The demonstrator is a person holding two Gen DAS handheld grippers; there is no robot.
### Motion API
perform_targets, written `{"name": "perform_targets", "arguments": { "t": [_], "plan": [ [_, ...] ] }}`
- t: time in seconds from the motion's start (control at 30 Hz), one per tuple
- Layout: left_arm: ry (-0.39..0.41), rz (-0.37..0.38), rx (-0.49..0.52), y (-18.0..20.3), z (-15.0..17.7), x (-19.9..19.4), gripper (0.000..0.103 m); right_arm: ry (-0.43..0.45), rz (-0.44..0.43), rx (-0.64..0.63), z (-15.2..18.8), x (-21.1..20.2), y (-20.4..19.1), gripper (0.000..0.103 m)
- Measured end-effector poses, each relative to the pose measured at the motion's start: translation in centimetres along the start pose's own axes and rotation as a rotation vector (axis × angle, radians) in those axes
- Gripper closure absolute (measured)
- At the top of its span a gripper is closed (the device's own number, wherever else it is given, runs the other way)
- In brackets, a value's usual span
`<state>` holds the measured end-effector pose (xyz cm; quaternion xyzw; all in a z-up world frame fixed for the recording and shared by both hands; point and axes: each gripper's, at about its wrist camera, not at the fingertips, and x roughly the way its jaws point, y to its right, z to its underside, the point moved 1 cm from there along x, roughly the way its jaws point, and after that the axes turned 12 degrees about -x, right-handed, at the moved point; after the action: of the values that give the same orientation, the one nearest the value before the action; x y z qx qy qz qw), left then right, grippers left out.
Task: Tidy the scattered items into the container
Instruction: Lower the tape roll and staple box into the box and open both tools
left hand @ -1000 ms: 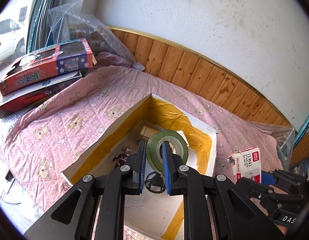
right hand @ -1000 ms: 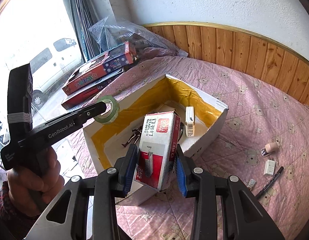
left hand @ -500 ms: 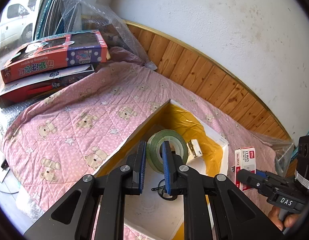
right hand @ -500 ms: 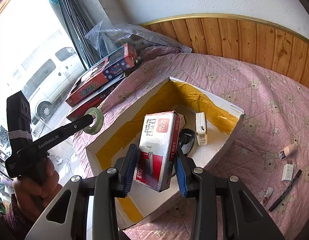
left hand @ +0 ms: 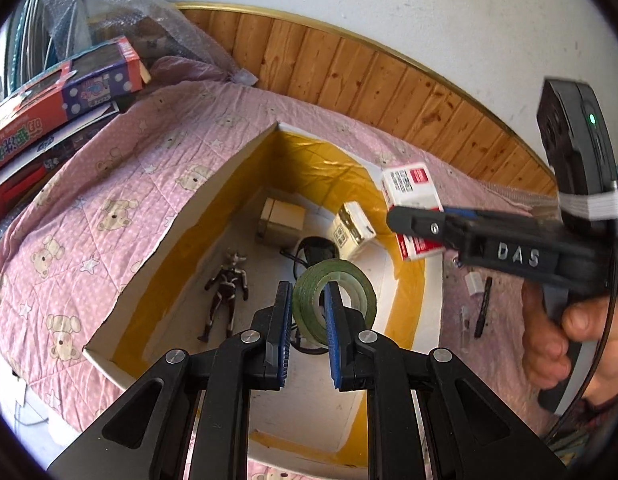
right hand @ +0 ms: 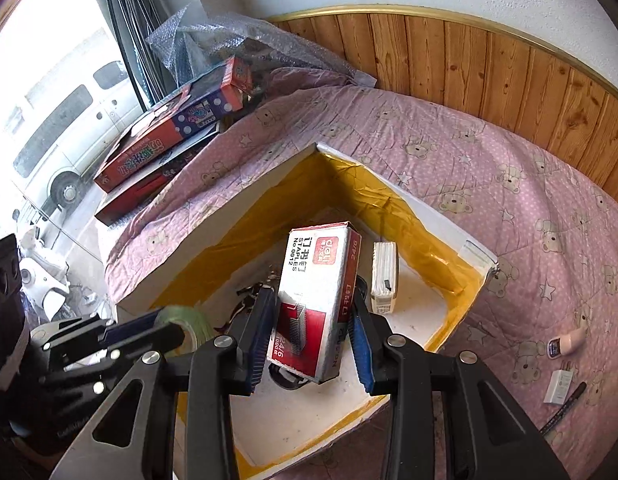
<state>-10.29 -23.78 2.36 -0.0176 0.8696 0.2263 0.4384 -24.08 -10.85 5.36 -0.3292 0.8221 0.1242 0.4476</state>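
My left gripper (left hand: pixel 307 300) is shut on a green tape roll (left hand: pixel 349 292) and holds it over the open white box (left hand: pixel 213 196) with yellow lining. My right gripper (right hand: pixel 313 312) is shut on a red and white staples box (right hand: pixel 317 292), also over the box (right hand: pixel 429 208). It also shows in the left wrist view (left hand: pixel 413 200). Inside the box lie a toy figure (left hand: pixel 225 288), a brown carton (left hand: pixel 281 220), a small white pack (left hand: pixel 351 228) and a black item (left hand: pixel 315 250).
The box sits on a pink bear-print quilt (right hand: pixel 509 184). A pen (right hand: pixel 561 412), a white plug (right hand: pixel 559 388) and a small bottle (right hand: pixel 565 344) lie on the quilt at the right. Red toy boxes (right hand: pixel 169 132) and bubble wrap (right hand: pixel 237 36) are at the left. Wood panelling (right hand: pixel 489 68) lies behind.
Both grippers have moved in over the box and lower, each still holding its item. The right gripper with the staples box has come close beside the left one.
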Motion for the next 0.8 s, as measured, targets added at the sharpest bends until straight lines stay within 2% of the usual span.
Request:
{"name": "perform_targets", "arguments": {
  "t": [0.17, 0.4, 0.67, 0.77, 0.8],
  "plan": [
    [-0.066, -0.049, 0.002, -1.0, 1.0, 1.5, 0.087, -0.041, 0.03, -0.056, -1.6, 0.8, -0.1, 0.065],
    [-0.085, -0.079, 0.063, -0.4, 1.5, 1.9, 0.087, -0.083, 0.044, -0.127, -2.4, 2.1, -1.0, 0.065],
    [-0.126, -0.108, 0.062, -0.4, 1.6, 3.4, 0.087, -0.108, 0.024, -0.133, -1.9, 3.2, -1.0, 0.065],
    [-0.158, -0.118, 0.013, -1.2, 1.5, 4.1, 0.082, -0.101, 0.026, -0.127, -1.8, 3.3, -0.9, 0.063],
    [-0.166, -0.118, -0.01, -1.6, 1.5, 4.3, 0.07, -0.096, 0.028, -0.119, -1.7, 3.3, -0.8, 0.062]
  ]
}}
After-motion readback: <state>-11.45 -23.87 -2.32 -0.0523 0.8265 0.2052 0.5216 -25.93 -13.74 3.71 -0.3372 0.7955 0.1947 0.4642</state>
